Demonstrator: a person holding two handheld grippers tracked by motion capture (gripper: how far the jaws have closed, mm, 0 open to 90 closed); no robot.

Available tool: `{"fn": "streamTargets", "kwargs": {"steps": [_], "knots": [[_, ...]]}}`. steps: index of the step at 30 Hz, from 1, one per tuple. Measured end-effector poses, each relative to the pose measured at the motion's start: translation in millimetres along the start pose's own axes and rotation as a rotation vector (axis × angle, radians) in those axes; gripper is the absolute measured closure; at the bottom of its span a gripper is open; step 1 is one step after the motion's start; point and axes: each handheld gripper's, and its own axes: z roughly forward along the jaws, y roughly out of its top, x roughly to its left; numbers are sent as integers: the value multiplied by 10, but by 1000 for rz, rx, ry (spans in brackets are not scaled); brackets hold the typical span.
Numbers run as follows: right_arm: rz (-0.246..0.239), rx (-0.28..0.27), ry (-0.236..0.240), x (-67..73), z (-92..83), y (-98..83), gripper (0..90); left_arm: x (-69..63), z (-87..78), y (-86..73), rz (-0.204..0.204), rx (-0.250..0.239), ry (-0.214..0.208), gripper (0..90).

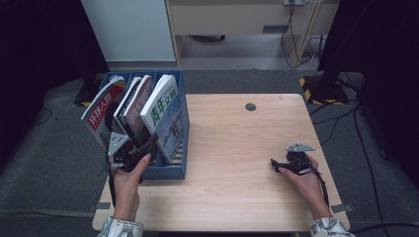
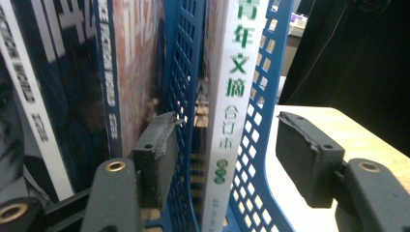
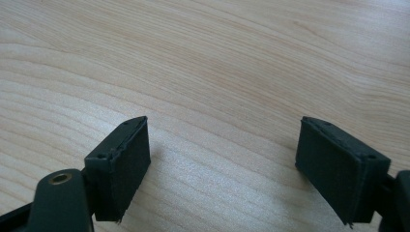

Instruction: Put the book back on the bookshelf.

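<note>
The white-spined magazine point(image 2: 227, 121) stands upright in the rightmost compartment of the blue mesh file rack point(image 2: 181, 72), its spine, printed with green characters, facing the left gripper point(image 2: 227, 159). In the left gripper view that gripper's jaws straddle the compartment: one pad sits on the far side of the compartment's inner lattice wall, the other hangs outside the rack's outer wall over the table point(image 2: 348, 130), with clear air between that pad and the mesh. The jaws stand moderately wide and press on nothing; the magazine and both walls lie between them, untouched so far as the view allows. In the high view the same magazine point(image 1: 160, 101) leans slightly leftward at the right end of the rack point(image 1: 170, 170), and the left gripper point(image 1: 143, 150) is held at the rack's near end, with the left hand point(image 1: 127, 175) behind it. To the left of the white magazine stand a red-covered magazine point(image 1: 140, 101) and, further left, a red-and-white magazine point(image 1: 104, 111) tilted outward; a darker one between them is too dim to describe. The rack sits at the table's left edge. Well apart, near the right edge, the right gripper point(image 1: 281, 165) rests low over bare wood in the right hand point(image 1: 306, 180). In the right gripper view its jaws are spread wide with nothing but the table's grain point(image 3: 217, 72) between them.
</note>
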Motion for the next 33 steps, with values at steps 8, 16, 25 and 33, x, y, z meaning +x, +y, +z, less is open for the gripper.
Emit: {"fn": "streamTargets", "kwargs": {"steps": [8,16,25,33], "knots": [[2,1,-1,5,1,0,189,-45,1,-18,-26,41,-50,333],[-1,2,-1,6,1,-1,186,-123,-57,-64,-31,56,-65,266],[-1,3,0,8,2,-1,182,-273,-32,-74,-7,62,-96,254],[0,4,1,10,2,0,179,-323,9,-83,3,77,-120,243]]}}
